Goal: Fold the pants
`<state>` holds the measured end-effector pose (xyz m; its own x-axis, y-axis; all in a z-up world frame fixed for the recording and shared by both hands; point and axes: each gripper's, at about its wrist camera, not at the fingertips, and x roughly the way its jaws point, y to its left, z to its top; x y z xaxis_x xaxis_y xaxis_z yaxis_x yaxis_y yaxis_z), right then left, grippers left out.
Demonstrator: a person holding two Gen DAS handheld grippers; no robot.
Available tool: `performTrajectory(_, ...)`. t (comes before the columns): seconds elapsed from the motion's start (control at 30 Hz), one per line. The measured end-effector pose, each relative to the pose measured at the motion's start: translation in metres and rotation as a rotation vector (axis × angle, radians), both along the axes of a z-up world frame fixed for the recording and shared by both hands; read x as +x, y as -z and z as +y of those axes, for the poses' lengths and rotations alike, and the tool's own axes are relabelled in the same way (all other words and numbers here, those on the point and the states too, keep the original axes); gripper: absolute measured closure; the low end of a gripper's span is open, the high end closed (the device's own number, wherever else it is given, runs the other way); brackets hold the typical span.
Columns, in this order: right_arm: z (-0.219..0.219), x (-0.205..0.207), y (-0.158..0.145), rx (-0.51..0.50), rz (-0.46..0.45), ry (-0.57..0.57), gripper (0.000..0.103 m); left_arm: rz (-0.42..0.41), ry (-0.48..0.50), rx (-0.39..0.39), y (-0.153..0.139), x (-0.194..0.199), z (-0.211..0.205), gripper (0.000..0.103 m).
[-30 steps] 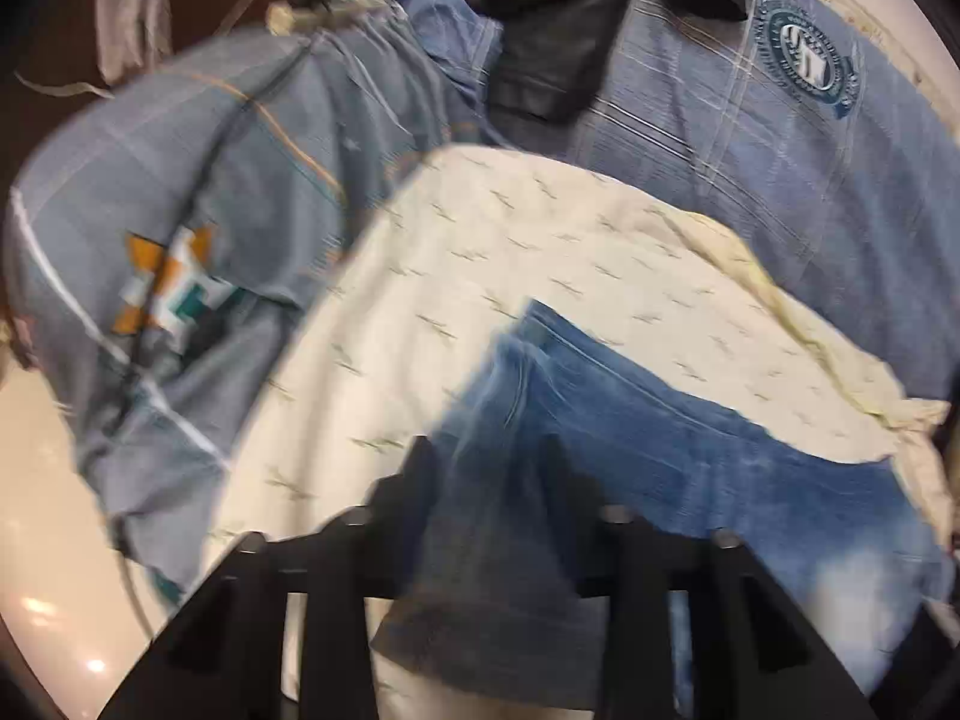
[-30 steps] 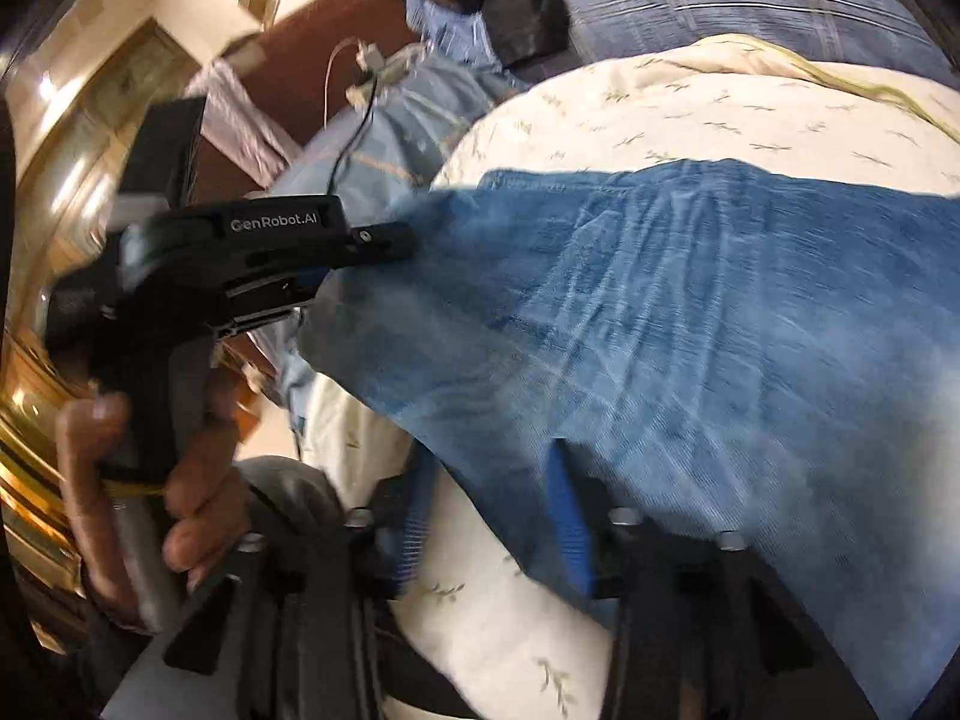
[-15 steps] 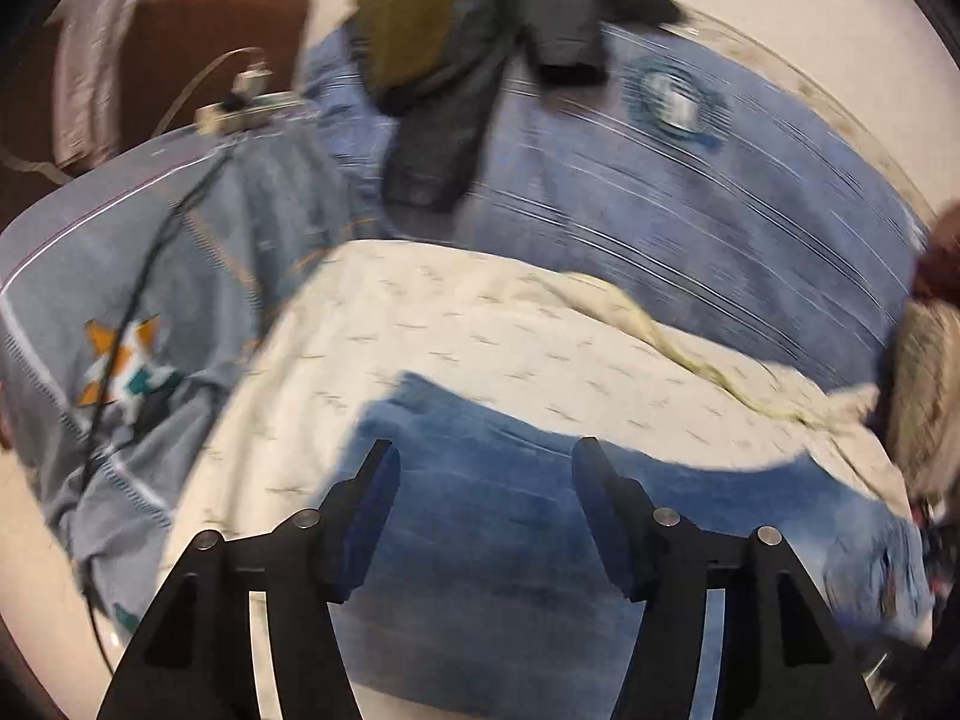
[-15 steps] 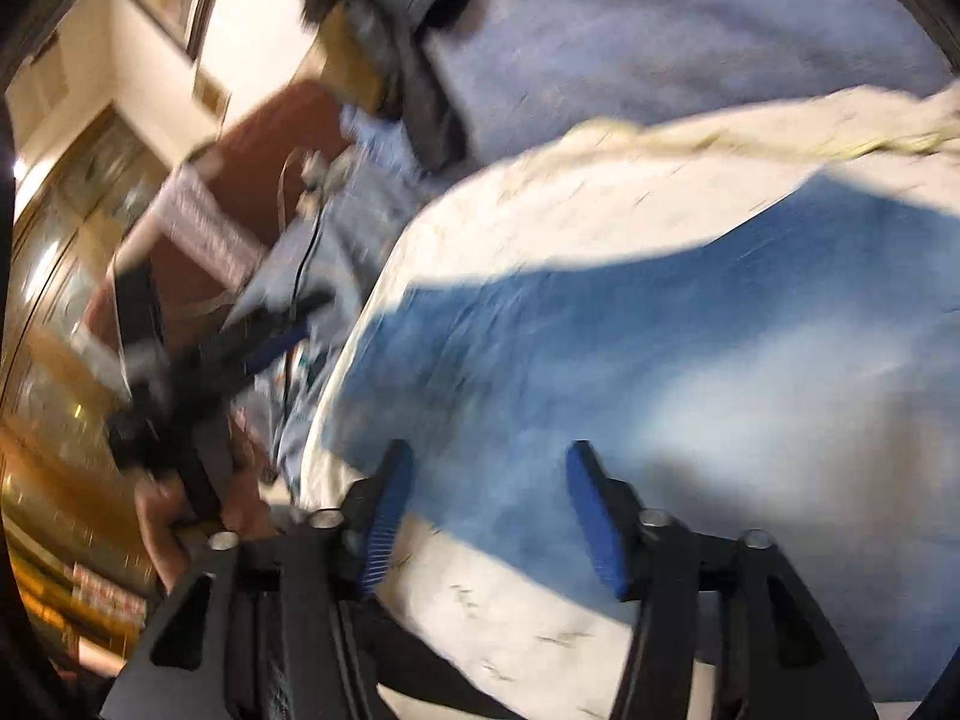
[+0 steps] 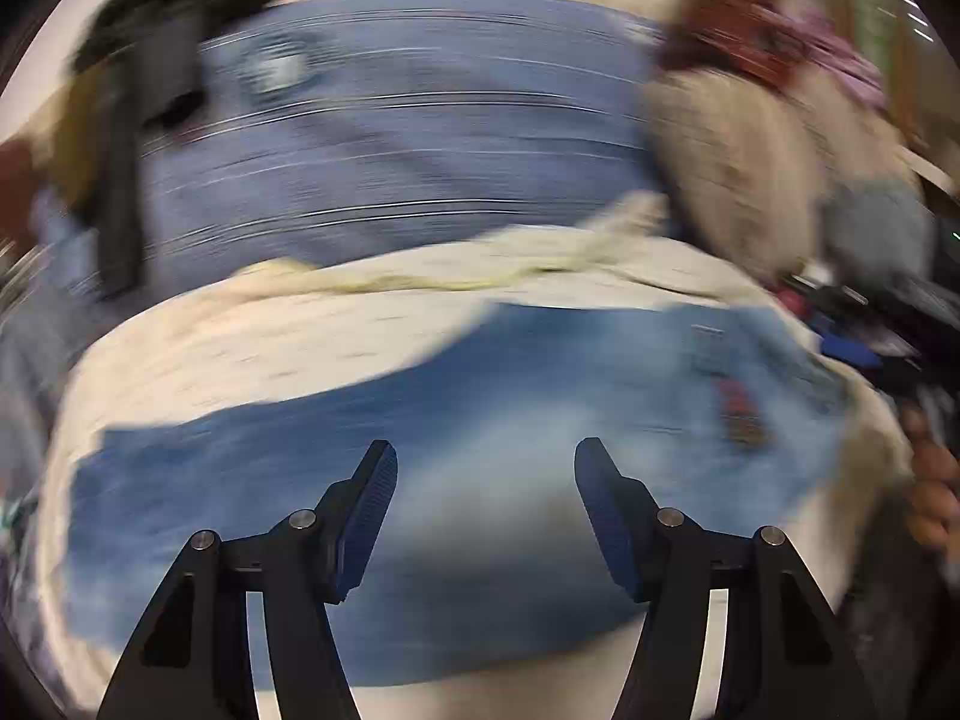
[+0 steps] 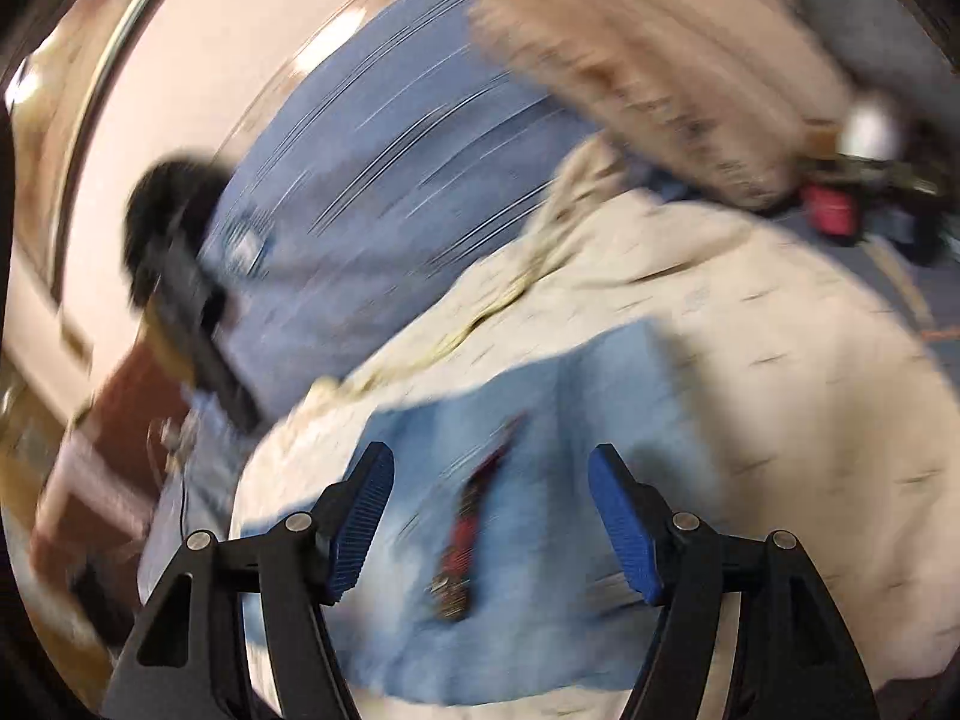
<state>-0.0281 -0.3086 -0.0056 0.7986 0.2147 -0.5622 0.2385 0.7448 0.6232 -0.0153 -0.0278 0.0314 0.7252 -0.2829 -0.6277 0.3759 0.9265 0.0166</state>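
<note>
Pants (image 5: 456, 456), faded blue denim with a red patch, spread flat over cream patterned sheet (image 5: 252, 336); beyond, blue striped bedcover (image 5: 420, 138), beige pillow (image 5: 738, 138) far right, pale wall behind. Left gripper (image 5: 485, 501) and right gripper (image 6: 491, 507) both spread wide, empty, poised over the denim.

Bare cream patterned bedcover (image 5: 252, 336) lies open around the flat blue denim pants (image 5: 480, 420), while a tan fuzzy pillow (image 5: 738, 162) and a dark garment pile (image 5: 138, 60) crowd the far side.
</note>
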Motion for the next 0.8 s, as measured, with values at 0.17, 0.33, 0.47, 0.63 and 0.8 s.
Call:
performTrajectory(0.17,-0.048,-0.011,0.023,0.132,0.066,0.095,0.033,0.053,0.283,0.052,0.014,-0.013,-0.086,0.039)
performTrajectory(0.33,-0.065,-0.01,0.046,0.252,0.097,0.068,0.033,0.008,0.417,0.223,0.034,-0.018,-0.144,0.038)
performTrajectory(0.47,-0.06,-0.001,0.053,0.319,0.09,0.0,0.034,0.045,0.493,0.305,0.059,-0.018,-0.17,0.043)
performTrajectory(0.63,-0.044,0.003,0.044,0.214,0.103,-0.07,0.098,0.147,0.503,0.099,0.043,-0.006,-0.148,0.097)
performTrajectory(0.8,-0.033,-0.002,0.027,0.162,0.108,-0.075,0.098,0.104,0.514,0.078,0.017,-0.01,-0.119,0.098)
